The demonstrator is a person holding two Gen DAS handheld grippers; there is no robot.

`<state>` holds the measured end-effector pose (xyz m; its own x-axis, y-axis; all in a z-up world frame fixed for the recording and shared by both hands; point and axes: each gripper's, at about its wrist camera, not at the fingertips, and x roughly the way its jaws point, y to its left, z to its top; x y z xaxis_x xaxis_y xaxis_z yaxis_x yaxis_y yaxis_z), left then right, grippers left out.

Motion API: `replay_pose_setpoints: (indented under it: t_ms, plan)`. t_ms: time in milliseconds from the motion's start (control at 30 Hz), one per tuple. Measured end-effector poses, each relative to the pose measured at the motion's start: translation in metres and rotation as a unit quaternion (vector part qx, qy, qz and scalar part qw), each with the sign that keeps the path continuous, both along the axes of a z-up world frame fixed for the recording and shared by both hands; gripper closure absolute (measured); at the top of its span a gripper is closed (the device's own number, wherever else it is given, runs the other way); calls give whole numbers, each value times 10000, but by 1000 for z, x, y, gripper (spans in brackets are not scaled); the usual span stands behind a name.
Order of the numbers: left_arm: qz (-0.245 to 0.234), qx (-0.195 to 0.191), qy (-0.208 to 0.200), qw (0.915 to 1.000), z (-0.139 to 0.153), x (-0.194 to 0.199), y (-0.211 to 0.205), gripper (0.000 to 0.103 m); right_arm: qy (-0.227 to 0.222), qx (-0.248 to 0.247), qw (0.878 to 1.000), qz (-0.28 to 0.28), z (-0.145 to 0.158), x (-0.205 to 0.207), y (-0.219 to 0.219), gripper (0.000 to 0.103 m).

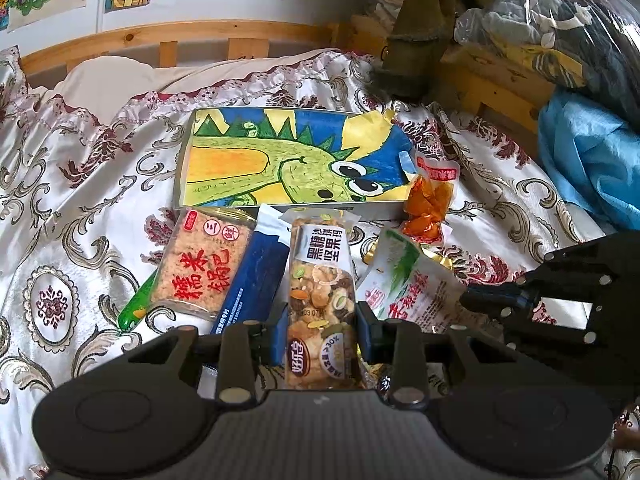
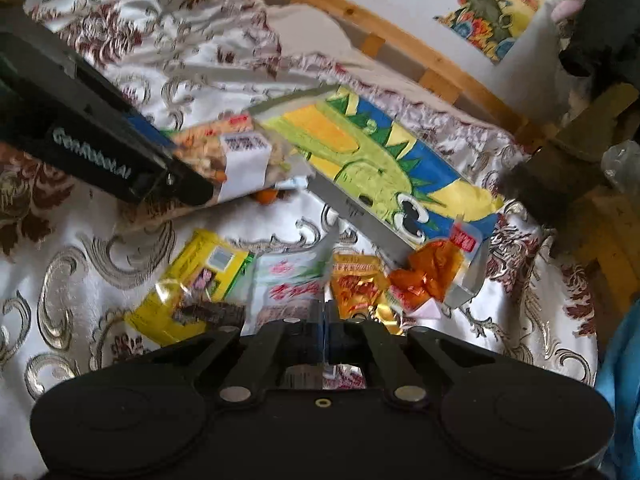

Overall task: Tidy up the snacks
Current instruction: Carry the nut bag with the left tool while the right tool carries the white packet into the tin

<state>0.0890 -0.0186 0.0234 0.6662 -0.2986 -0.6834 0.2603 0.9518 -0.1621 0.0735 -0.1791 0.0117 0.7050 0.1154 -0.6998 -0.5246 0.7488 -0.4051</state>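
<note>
Several snack packets lie loose on the bed's patterned satin cover (image 1: 72,184), in front of a flat box (image 1: 280,160) topped with a dinosaur drawing, which looks like the place they are meant to go. Going by size: a rice-crisp pack (image 1: 198,264), a blue pack (image 1: 250,280) and a white-green pouch (image 1: 404,276) sit side by side just before the box, and an orange pouch (image 1: 426,204) leans against the box's near right corner.

The step in hand is a pick-up. The left tool (image 1: 322,334) is clamped on the nut bar (image 1: 322,280), blue pads pressing both its sides, and the right wrist view shows the bar carried clear of the cover. The right tool (image 2: 323,330) has its pads together, seemingly nipping the edge of a white pouch (image 2: 294,280), though blur leaves that unsure.

Next, I judge, the bar must travel to the box and be laid down flat.
</note>
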Motion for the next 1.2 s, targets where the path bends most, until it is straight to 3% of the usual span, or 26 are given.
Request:
replay_pose_setpoints:
  t_ms: [33, 200, 500, 733, 1000, 1200]
  plan:
    - [-3, 6, 9, 10000, 0, 0, 0, 66, 55, 2, 10000, -6, -2, 1, 0, 102]
    - [-17, 28, 39, 10000, -2, 0, -1, 65, 267, 71, 9995, -179, -14, 6, -5, 100]
    - [57, -29, 12, 10000, 0, 4, 1, 66, -424, -453, 9971, 443, -1, -7, 7, 103]
    - [195, -238, -65, 9995, 16, 23, 8, 65, -867, -643, 9919, 674, 19, 5, 15, 103]
    - [526, -229, -348, 9977, 30, 81, 22, 65, -1390, -653, 9856, 705, 49, 56, 20, 103]
    - [793, -231, -433, 9956, 25, 139, 34, 65, -1532, -545, 9854, 506, 56, 122, 26, 103]
